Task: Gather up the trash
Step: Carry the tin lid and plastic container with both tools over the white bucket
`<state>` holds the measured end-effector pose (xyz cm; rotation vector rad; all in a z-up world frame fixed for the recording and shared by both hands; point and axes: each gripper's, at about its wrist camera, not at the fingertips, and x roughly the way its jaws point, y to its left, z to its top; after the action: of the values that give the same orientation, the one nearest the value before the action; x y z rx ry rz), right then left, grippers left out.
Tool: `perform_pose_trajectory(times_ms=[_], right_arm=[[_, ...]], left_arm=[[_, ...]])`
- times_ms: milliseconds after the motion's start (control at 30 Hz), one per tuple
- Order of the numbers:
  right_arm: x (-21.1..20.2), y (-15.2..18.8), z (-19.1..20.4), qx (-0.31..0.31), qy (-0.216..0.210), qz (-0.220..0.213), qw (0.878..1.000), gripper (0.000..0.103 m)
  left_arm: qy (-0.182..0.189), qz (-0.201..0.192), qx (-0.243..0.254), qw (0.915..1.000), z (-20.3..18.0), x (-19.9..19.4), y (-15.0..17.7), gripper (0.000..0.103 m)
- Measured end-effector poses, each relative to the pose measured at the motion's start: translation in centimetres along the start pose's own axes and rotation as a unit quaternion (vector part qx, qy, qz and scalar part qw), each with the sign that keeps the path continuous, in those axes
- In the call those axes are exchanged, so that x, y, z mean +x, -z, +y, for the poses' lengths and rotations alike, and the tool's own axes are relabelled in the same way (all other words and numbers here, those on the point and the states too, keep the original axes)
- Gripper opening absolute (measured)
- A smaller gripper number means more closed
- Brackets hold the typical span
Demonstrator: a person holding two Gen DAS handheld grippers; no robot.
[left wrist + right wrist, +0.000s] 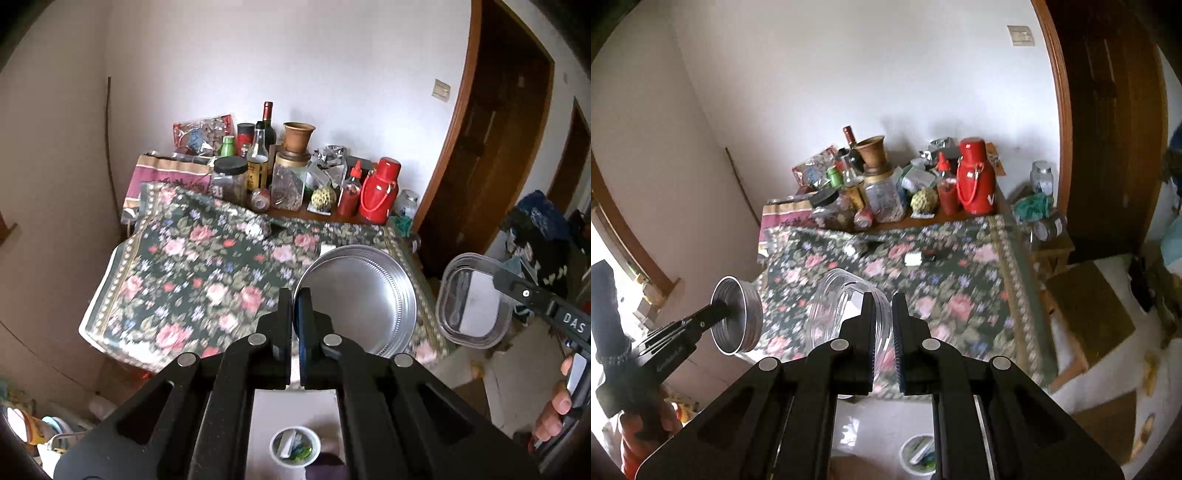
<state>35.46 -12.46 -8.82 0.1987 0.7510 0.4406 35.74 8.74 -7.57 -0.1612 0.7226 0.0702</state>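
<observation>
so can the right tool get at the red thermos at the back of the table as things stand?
Probably not yet. The right tool is shut on a clear plastic container, so it has no free grip. The red thermos stands at the far edge, beyond the floral cloth, with a sauce bottle crowding one side.

Your right tool (883,325) covers the near wall of the clear container (846,310). The floral cloth (953,295) on the surface smears with motion. The white cup (293,452) holds scraps too small to name.
</observation>
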Motion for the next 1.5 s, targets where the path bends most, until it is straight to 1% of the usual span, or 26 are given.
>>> perform_pose_trajectory(times_ms=[200,333,500,633,733,900,1067,1300,1500], right_arm=[[-1.9,4.9,3.0,0.021,-0.001,0.014,1.000,0.008],[-2.5,8.6,4.5,0.038,0.008,0.032,0.999,0.008],[-2.8,11.7,5.2,0.051,0.031,0.057,0.997,0.008],[-2.2,13.5,5.0,0.060,0.052,0.086,0.993,0.008],[-1.7,14.5,4.8,0.063,0.058,0.106,0.991,0.008],[-0.4,16.3,3.9,0.059,0.071,0.137,0.986,0.008],[2.0,18.4,1.8,0.064,0.076,0.179,0.979,0.008],[6.8,21.7,-2.1,0.066,0.075,0.236,0.967,0.008],[12.9,25.8,-6.2,0.055,0.071,0.280,0.956,0.008]], left_arm=[[0.005,0.012,0.010,0.9999,3.0,-4.2,4.3,0.001],[0.009,0.028,0.020,0.9994,4.8,-5.8,7.1,0.001],[0.023,0.060,0.036,0.9973,5.8,-5.7,10.1,0.001],[0.037,0.090,0.035,0.9947,6.1,-4.9,12.1,0.001],[0.043,0.108,0.030,0.9928,6.3,-4.2,13.4,0.001],[0.034,0.141,0.032,0.9890,6.0,-1.9,15.5,0.001],[0.021,0.173,0.027,0.9843,5.9,1.2,17.9,0.001],[0.005,0.221,0.021,0.9750,4.3,7.6,22.0,0.001],[-0.014,0.248,0.006,0.9686,3.4,14.3,26.3,0.001]])
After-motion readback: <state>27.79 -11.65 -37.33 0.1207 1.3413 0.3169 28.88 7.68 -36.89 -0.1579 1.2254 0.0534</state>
